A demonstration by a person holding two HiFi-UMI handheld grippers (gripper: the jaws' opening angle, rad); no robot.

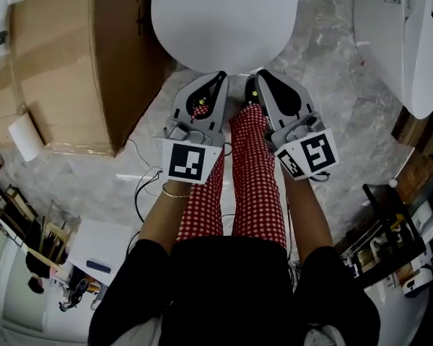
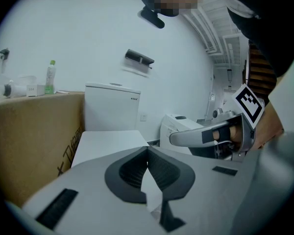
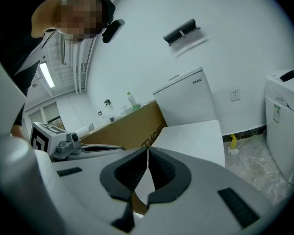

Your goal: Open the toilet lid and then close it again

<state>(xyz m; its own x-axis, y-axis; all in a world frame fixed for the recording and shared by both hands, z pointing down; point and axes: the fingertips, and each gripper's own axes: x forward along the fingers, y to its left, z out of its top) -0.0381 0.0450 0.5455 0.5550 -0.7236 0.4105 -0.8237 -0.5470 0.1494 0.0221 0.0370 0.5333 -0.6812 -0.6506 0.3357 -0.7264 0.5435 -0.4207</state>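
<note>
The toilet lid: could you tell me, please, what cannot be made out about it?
- Toilet lid rear and hinge: cut off by the head view's top edge.
- Its front edge: hidden behind the shut jaws in both gripper views.
- Print on the tank: too small, left gripper view.

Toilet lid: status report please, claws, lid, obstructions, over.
Left claw shut, empty; right claw shut, empty. Toilet lid down, nothing on it. Cardboard box alongside, not blocking.
</note>
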